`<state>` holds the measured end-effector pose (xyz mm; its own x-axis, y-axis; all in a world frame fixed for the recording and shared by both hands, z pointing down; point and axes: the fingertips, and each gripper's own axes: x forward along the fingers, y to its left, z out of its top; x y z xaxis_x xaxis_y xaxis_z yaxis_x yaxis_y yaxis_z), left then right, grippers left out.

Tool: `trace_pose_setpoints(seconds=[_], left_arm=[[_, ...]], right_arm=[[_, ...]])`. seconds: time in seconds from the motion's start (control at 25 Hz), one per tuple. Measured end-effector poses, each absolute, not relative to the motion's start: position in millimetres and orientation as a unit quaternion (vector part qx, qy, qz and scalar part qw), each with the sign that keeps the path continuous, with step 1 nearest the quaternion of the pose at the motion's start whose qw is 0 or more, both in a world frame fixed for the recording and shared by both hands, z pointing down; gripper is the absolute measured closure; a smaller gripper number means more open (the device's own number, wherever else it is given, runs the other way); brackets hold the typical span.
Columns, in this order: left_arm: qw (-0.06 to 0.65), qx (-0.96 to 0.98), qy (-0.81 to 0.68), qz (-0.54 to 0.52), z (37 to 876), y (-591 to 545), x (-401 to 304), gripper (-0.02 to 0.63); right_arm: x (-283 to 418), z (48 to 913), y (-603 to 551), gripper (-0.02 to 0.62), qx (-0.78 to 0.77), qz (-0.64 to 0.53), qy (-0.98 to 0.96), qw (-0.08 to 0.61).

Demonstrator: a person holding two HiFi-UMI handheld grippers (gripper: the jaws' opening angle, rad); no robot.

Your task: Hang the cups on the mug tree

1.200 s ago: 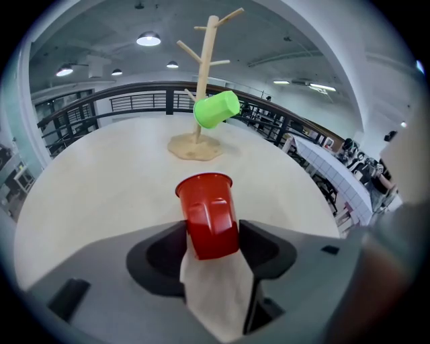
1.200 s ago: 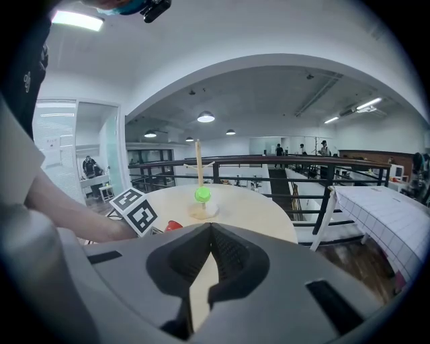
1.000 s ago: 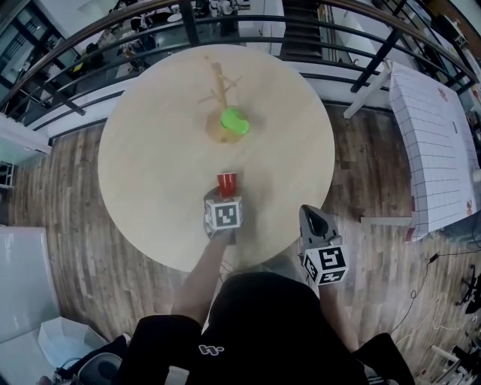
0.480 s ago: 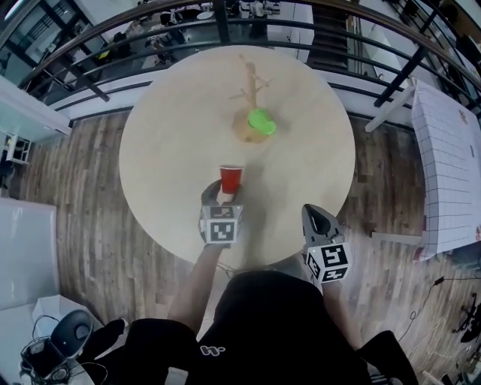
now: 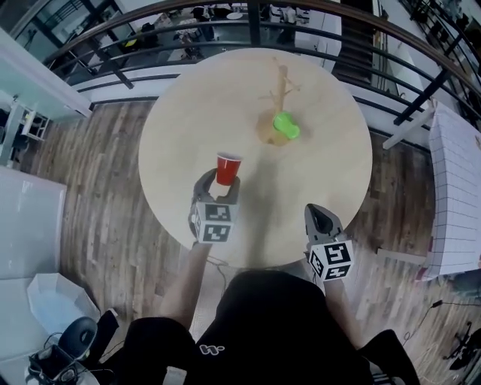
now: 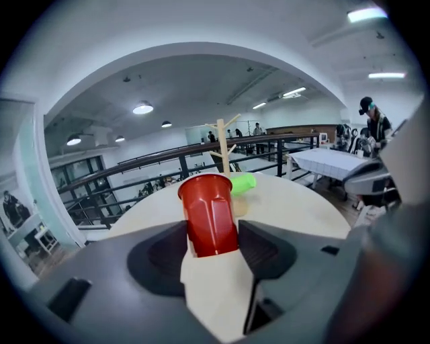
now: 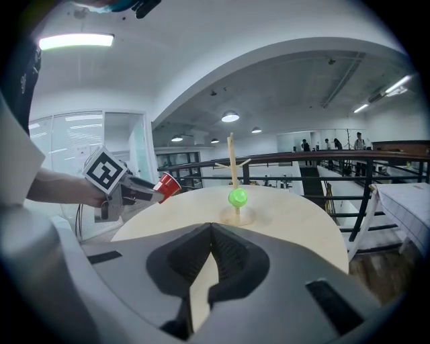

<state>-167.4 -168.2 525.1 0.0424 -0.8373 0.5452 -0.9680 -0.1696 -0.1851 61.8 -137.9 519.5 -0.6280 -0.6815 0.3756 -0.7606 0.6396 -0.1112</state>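
Observation:
My left gripper [image 5: 222, 183] is shut on a red cup [image 5: 227, 168], held upright off the round wooden table [image 5: 188, 128]; in the left gripper view the red cup [image 6: 209, 213] sits squeezed between both pads. The wooden mug tree [image 5: 282, 94] stands at the table's far side with a green cup [image 5: 285, 125] hanging low on it, above its base. From the right gripper view I see the mug tree [image 7: 232, 176], the green cup [image 7: 237, 197] and the red cup [image 7: 166, 185]. My right gripper [image 5: 316, 216] is shut and empty at the table's near right edge.
A black railing [image 5: 248, 16] curves behind the table. A table under a white cloth [image 5: 454, 180] stands on the wooden floor at the right. A white bin [image 5: 52, 302] and a small dark machine sit on the floor at the lower left.
The left gripper has lifted the red cup off the table and tilted it more upright. The head view has swung, so the table and mug tree sit further right.

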Motion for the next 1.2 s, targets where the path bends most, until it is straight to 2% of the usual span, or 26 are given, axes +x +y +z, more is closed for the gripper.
trace_pose_setpoints(seconds=[0.4, 0.68, 0.92, 1.2], left_arm=[[0.013, 0.680, -0.630, 0.375, 485.5, -225.2, -218.9, 0.364], [-0.106, 0.649, -0.572, 0.490, 463.6, -279.1, -208.9, 0.365], [-0.248, 0.573, -0.485, 0.612, 464.2, -312.9, -191.9, 0.365], [-0.325, 0.520, -0.411, 0.675, 465.4, -342.6, -173.7, 0.365]], right_arm=[[67.4, 522.2, -133.6, 0.586, 0.414, 0.171, -0.885, 0.125], [78.2, 514.4, -137.0, 0.586, 0.424, 0.181, -0.881, 0.107], [82.8, 522.1, -134.2, 0.586, 0.429, 0.188, -0.876, 0.113], [88.6, 522.5, -138.1, 0.586, 0.438, 0.195, -0.871, 0.109]])
